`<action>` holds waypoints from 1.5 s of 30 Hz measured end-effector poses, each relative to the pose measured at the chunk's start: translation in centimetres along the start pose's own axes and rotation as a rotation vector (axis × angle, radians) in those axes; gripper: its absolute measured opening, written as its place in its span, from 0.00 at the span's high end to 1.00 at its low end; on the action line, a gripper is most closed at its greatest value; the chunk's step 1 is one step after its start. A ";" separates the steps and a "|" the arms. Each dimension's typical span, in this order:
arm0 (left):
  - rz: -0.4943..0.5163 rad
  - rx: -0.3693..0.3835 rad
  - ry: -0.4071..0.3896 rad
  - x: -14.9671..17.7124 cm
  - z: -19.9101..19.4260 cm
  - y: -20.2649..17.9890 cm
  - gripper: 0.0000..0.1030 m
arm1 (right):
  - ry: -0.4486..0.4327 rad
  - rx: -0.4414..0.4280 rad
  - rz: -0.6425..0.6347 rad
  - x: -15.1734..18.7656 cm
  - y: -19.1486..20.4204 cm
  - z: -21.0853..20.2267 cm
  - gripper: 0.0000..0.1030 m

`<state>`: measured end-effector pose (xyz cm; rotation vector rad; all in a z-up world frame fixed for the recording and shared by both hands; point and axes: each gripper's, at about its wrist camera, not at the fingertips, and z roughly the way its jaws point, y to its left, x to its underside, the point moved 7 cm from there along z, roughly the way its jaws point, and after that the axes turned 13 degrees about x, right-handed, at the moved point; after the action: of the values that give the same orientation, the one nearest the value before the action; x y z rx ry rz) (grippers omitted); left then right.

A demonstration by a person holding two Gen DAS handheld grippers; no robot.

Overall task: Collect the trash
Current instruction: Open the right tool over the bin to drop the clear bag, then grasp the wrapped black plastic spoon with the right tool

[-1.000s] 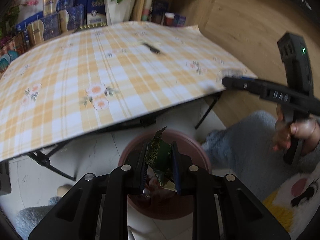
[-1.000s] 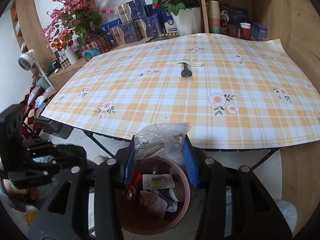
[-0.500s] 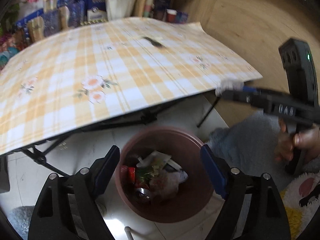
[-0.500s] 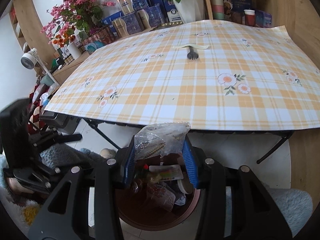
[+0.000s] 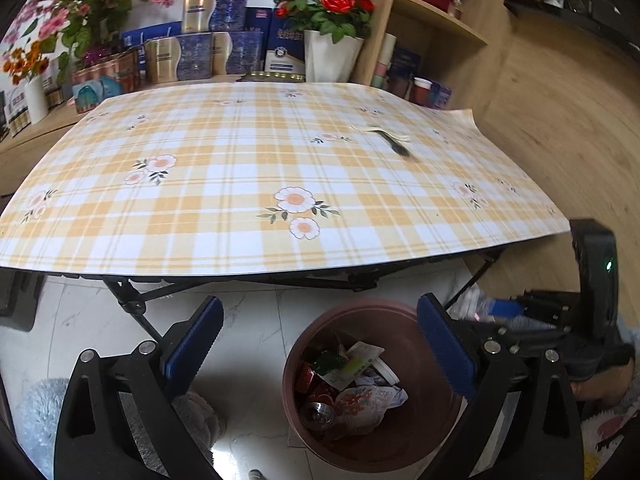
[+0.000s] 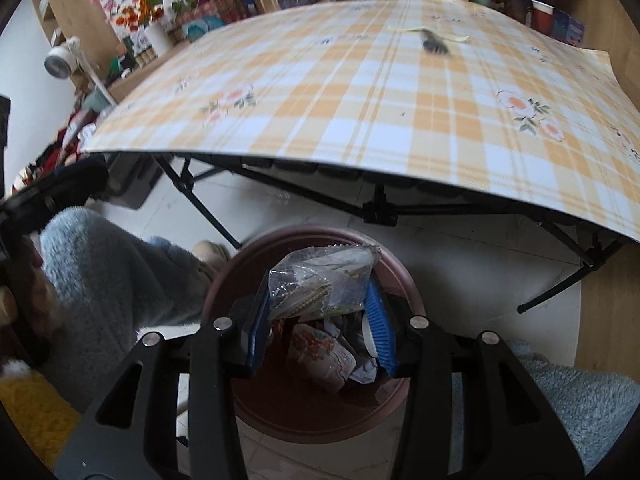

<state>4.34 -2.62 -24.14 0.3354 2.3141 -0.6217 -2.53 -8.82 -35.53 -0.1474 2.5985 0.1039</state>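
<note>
A brown round bin [image 5: 420,432] stands on the floor below the table edge, with cans, wrappers and paper inside; it also shows in the right wrist view [image 6: 320,412]. My left gripper [image 5: 320,344] is open and empty above the bin's left side. My right gripper [image 6: 318,320] is shut on a clear plastic bag [image 6: 320,284] and holds it over the bin. A dark utensil on a pale paper strip [image 5: 396,144] lies on the checked tablecloth, also in the right wrist view [image 6: 434,42].
The folding table with the yellow checked cloth [image 5: 240,184] overhangs the bin. Black table legs [image 6: 380,208] cross behind it. Boxes and a rose pot [image 5: 332,40] stand at the back, with a wooden shelf [image 5: 436,20] to the right. The person's grey-sleeved leg [image 6: 112,272] is at left.
My left gripper opened and dropped the green wrapper into the bin, then drew back and up. My right gripper moved down over the bin with the plastic bag still held.
</note>
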 end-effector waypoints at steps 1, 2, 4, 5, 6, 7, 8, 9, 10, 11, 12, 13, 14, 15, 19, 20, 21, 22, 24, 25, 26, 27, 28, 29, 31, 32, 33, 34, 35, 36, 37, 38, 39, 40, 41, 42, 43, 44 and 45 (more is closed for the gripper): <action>-0.004 -0.001 -0.003 -0.1 -0.1 0.1 0.08 | 0.004 0.003 -0.006 0.1 0.1 0.2 0.56; -0.006 -0.002 -0.005 0.0 -0.1 0.1 0.08 | 0.007 0.005 -0.013 0.2 0.3 0.2 0.56; -0.014 -0.004 -0.011 0.0 -0.3 0.3 0.08 | 0.014 0.009 -0.021 0.3 0.4 0.3 0.56; -0.019 -0.004 -0.014 0.0 -0.4 0.3 0.08 | 0.019 0.012 -0.026 0.4 0.5 0.4 0.56; -0.024 -0.006 -0.015 0.0 -0.4 0.4 0.08 | 0.022 0.013 -0.029 0.4 0.5 0.5 0.56; -0.028 -0.007 -0.016 0.0 -0.5 0.5 0.08 | 0.026 0.016 -0.033 0.4 0.5 0.6 0.56; -0.034 -0.007 -0.017 0.0 -0.5 0.7 0.08 | 0.035 0.018 -0.039 0.5 0.6 0.8 0.54; -0.038 -0.008 -0.017 0.0 -0.5 0.7 0.08 | 0.039 0.027 -0.045 0.6 0.7 0.9 0.52; -0.043 -0.009 -0.019 0.0 -0.5 0.8 0.08 | 0.043 0.034 -0.049 0.7 0.7 1.0 0.48; -0.047 -0.010 -0.020 0.0 -0.6 0.9 0.08 | 0.046 0.038 -0.053 0.7 0.8 1.1 0.37; -0.049 -0.011 -0.021 0.0 -0.5 0.9 0.08 | 0.045 0.043 -0.055 0.7 0.8 1.1 0.27; -0.051 -0.011 -0.022 0.0 -0.6 1.0 0.08 | 0.040 0.047 -0.056 0.7 0.8 1.0 0.24; -0.052 -0.012 -0.024 0.0 -0.6 1.0 0.08 | 0.035 0.047 -0.056 0.6 0.7 0.9 0.19; -0.055 -0.010 -0.027 0.0 -0.7 1.0 0.08 | 0.032 0.047 -0.053 0.6 0.7 0.8 0.13; -0.074 0.001 -0.045 -0.3 -1.0 1.4 0.08 | 0.012 0.060 -0.021 -0.1 -0.1 0.5 0.07; -0.080 0.004 -0.048 -0.5 -1.1 1.5 0.08 | 0.003 0.067 -0.005 -0.4 -0.4 0.3 0.06; -0.085 0.005 -0.050 -0.6 -1.2 1.6 0.08 | -0.005 0.071 0.011 -0.8 -0.6 0.1 0.06; -0.088 0.007 -0.053 -0.9 -1.1 1.7 0.08 | -0.017 0.074 0.026 -1.1 -1.0 -0.2 0.06; -0.088 0.013 -0.057 -1.4 -1.0 1.6 0.08 | -0.063 0.073 0.056 -2.1 -1.9 -1.6 0.06; -0.086 0.015 -0.061 -1.7 -1.0 1.6 0.08 | -0.083 0.073 0.066 -2.5 -2.3 -2.1 0.06; -0.083 0.016 -0.065 -1.9 -1.0 1.5 0.08 | -0.102 0.071 0.078 -3.2 -2.9 -2.6 0.06; -0.079 0.017 -0.073 -2.3 -1.1 1.4 0.08 | -0.107 0.070 0.084 -3.5 -3.3 -2.9 0.06; -0.076 0.019 -0.084 -2.7 -1.2 1.3 0.08 | -0.111 0.072 0.093 -4.0 -3.7 -3.1 0.06; -0.074 0.020 -0.091 -3.0 -1.3 1.3 0.08 | -0.115 0.086 0.106 -4.5 -4.3 -3.3 0.06; -0.072 0.016 -0.108 -3.8 -1.6 1.4 0.08 | -0.130 0.105 0.125 -5.5 -5.2 -3.8 0.06; -0.072 0.015 -0.114 -4.1 -1.7 1.5 0.08 | -0.145 0.106 0.137 -6.2 -5.8 -4.1 0.06; -0.072 0.011 -0.121 -4.6 -1.8 1.7 0.08 | -0.152 0.100 0.144 -6.6 -6.1 -4.3 0.06; -0.070 0.006 -0.127 -4.9 -1.9 1.9 0.08 | -0.159 0.095 0.151 -7.1 -6.4 -4.3 0.06; -0.068 0.001 -0.130 -5.2 -1.9 2.1 0.08 | -0.164 0.097 0.154 -7.4 -6.7 -4.4 0.06; -0.067 -0.009 -0.136 -5.7 -2.0 2.4 0.08 | -0.171 0.106 0.156 -7.9 -7.0 -4.4 0.06; -0.068 -0.015 -0.141 -6.0 -2.0 2.7 0.08 | -0.178 0.115 0.153 -8.3 -7.3 -4.4 0.06; -0.069 -0.019 -0.145 -6.3 -2.0 3.0 0.08 | -0.182 0.122 0.148 -8.5 -7.6 -4.3 0.06; -0.072 -0.025 -0.151 -6.8 -2.0 3.3 0.08 | -0.185 0.128 0.141 -8.8 -7.8 -4.2 0.06; -0.073 -0.029 -0.155 -7.1 -2.1 3.6 0.08 | -0.184 0.131 0.137 -9.0 -8.0 -4.0 0.06; -0.073 -0.033 -0.158 -7.3 -2.0 3.9 0.08 | -0.177 0.133 0.129 -9.3 -8.3 -3.7 0.06; -0.074 -0.040 -0.162 -7.7 -2.0 4.2 0.08 | -0.171 0.138 0.124 -9.4 -8.5 -3.5 0.06; -0.074 -0.046 -0.167 -8.1 -2.0 4.5 0.08 | -0.166 0.149 0.120 -9.6 -8.7 -3.2 0.06; -0.075 -0.048 -0.170 -8.3 -1.9 4.7 0.08 | -0.160 0.158 0.116 -9.8 -9.0 -2.9 0.06; -0.074 -0.052 -0.172 -8.7 -1.8 5.0 0.08 | -0.151 0.155 0.111 -10.1 -9.2 -2.6 0.06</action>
<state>11.60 2.05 -18.67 0.1655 2.1806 -0.6016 5.91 -17.35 -28.50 0.0582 2.4511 -0.0455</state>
